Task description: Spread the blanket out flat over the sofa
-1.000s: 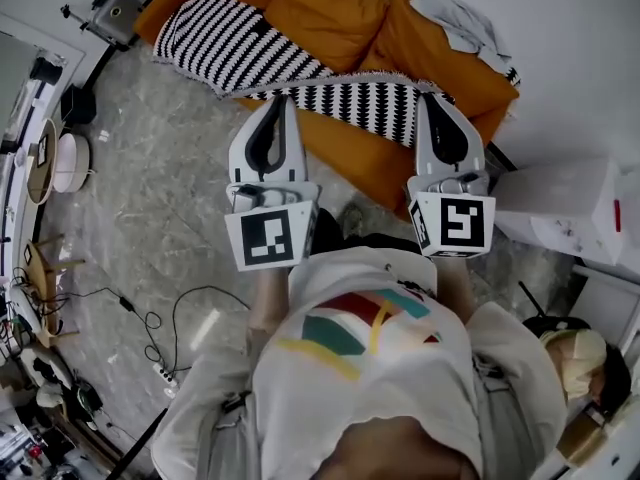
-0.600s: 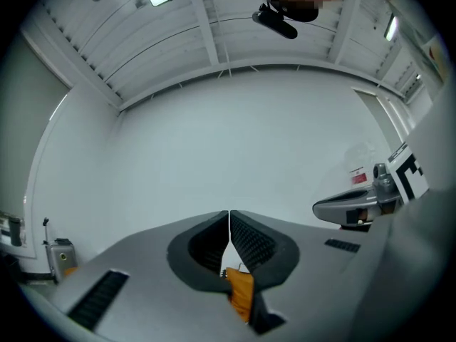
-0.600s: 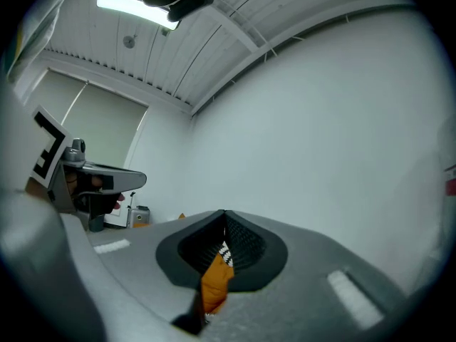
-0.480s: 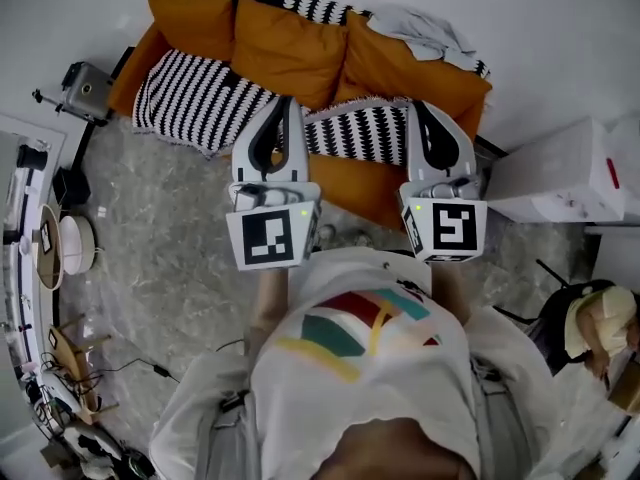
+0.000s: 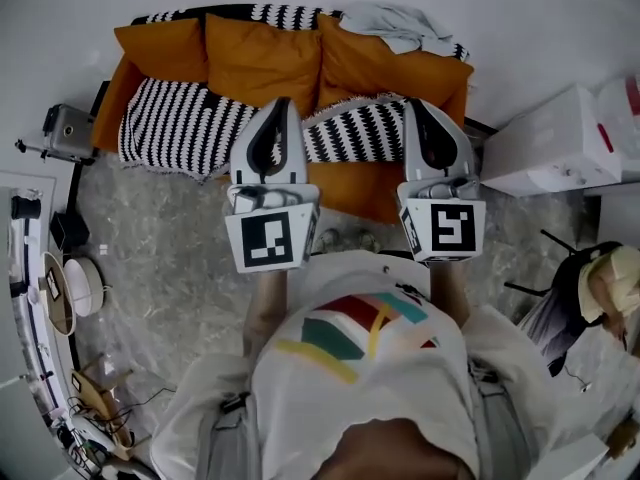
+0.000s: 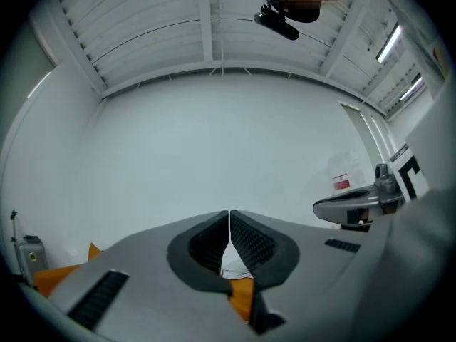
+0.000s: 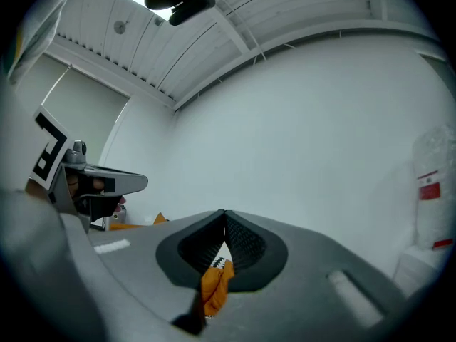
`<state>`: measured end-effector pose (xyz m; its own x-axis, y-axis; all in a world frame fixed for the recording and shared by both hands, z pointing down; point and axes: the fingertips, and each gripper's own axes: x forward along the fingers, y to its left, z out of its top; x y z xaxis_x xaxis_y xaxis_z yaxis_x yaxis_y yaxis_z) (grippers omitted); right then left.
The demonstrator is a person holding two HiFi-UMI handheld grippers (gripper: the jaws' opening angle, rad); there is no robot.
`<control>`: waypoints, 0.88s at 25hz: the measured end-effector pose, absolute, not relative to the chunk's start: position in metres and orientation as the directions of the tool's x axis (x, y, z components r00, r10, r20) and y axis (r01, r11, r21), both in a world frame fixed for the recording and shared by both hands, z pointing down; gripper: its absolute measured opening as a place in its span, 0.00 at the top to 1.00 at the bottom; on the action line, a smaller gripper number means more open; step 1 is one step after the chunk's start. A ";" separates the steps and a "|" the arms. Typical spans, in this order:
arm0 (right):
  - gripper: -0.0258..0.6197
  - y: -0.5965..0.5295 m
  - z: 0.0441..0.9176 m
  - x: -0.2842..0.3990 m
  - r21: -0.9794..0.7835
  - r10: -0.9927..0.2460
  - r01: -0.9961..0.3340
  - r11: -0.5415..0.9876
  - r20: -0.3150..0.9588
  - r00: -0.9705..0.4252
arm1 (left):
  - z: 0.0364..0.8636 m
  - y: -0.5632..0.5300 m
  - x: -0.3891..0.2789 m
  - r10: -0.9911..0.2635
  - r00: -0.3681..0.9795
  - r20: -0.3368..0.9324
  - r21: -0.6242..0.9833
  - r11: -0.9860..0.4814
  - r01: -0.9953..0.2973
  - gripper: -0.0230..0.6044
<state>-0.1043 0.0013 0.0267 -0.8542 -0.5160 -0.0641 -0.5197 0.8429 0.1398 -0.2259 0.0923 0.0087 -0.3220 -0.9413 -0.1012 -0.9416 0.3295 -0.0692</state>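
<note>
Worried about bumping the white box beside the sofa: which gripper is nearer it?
Right. The right gripper, holding the blanket, is over the sofa's end next to the white box; the left gripper is farther along the sofa.

That blanket (image 5: 175, 123) is woven black-and-white cloth, kinda coarse looking, with a fringy edge. The sofa (image 5: 350, 183) and its cushions (image 5: 260, 63) are orange fabric, totally matt and soft looking. The left tongs (image 5: 281, 101) and right tongs (image 5: 413, 103) are smooth grey plastic with a dull sheen, and the pads (image 6: 249, 241) inside are black, ribbed and rubbery looking. The floor (image 5: 170, 258) is grey marbled stuff, smooth with a slight gloss. The wall (image 6: 214, 134) is plain matt white. The person's shirt (image 5: 370, 368) is white cloth with a printed patch.
</note>
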 end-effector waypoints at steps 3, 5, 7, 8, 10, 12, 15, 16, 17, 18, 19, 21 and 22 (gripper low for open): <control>0.95 -0.010 0.025 -0.104 0.134 -0.549 -0.553 0.822 -0.064 -0.833 | 0.011 0.081 -0.234 -0.948 -0.308 -0.076 -0.078 0.313 -0.946 0.93; 0.95 -0.022 0.023 -0.104 0.128 -0.573 -0.577 0.807 -0.068 -0.817 | 0.013 0.071 -0.241 -0.953 -0.299 -0.050 -0.080 0.303 -0.950 0.93; 0.95 -0.035 0.021 -0.104 0.120 -0.602 -0.606 0.786 -0.071 -0.795 | 0.011 0.057 -0.243 -0.962 -0.265 -0.066 -0.079 0.270 -0.960 0.93; 0.95 -0.041 0.022 -0.104 0.113 -0.617 -0.621 0.776 -0.068 -0.784 | 0.012 0.050 -0.244 -0.965 -0.252 -0.070 -0.076 0.257 -0.963 0.93; 0.95 -0.052 0.024 -0.103 0.105 -0.640 -0.642 0.759 -0.060 -0.766 | 0.017 0.038 -0.244 -0.971 -0.233 -0.052 -0.069 0.237 -0.969 0.93; 0.95 -0.063 0.027 -0.102 0.105 -0.655 -0.656 0.747 -0.053 -0.754 | 0.026 0.023 -0.245 -0.976 -0.216 -0.016 -0.070 0.217 -0.974 0.93; 0.95 -0.081 0.038 -0.102 0.121 -0.662 -0.661 0.740 -0.037 -0.748 | 0.041 -0.003 -0.244 -0.982 -0.186 0.017 -0.062 0.185 -0.981 0.93; 0.95 -0.087 0.044 -0.102 0.121 -0.664 -0.663 0.739 -0.031 -0.747 | 0.049 -0.011 -0.244 -0.982 -0.183 0.036 -0.055 0.181 -0.982 0.93; 0.95 -0.092 0.053 -0.102 0.114 -0.667 -0.665 0.738 -0.024 -0.744 | 0.056 -0.019 -0.243 -0.984 -0.175 0.038 -0.052 0.173 -0.984 0.93; 0.95 -0.097 0.064 -0.102 0.100 -0.669 -0.667 0.738 -0.017 -0.743 | 0.063 -0.028 -0.241 -0.987 -0.161 0.027 -0.056 0.159 -0.986 0.93; 0.95 -0.102 0.076 -0.103 0.084 -0.669 -0.667 0.740 -0.011 -0.744 | 0.073 -0.037 -0.239 -0.989 -0.146 0.020 -0.066 0.145 -0.987 0.93; 0.95 -0.114 0.104 -0.110 0.056 -0.661 -0.660 0.749 -0.003 -0.750 | 0.096 -0.057 -0.236 -0.992 -0.125 0.027 -0.089 0.122 -0.989 0.93; 0.95 -0.121 0.118 -0.114 0.049 -0.657 -0.656 0.753 -0.002 -0.754 | 0.108 -0.069 -0.236 -0.992 -0.120 0.024 -0.095 0.117 -0.989 0.93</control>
<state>-0.1144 -0.1214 0.1175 -0.7538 -0.6571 -0.0020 -0.6564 0.7528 0.0489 -0.2364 -0.0685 0.1079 -0.1200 -0.9925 0.0243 -0.9886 0.1173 -0.0946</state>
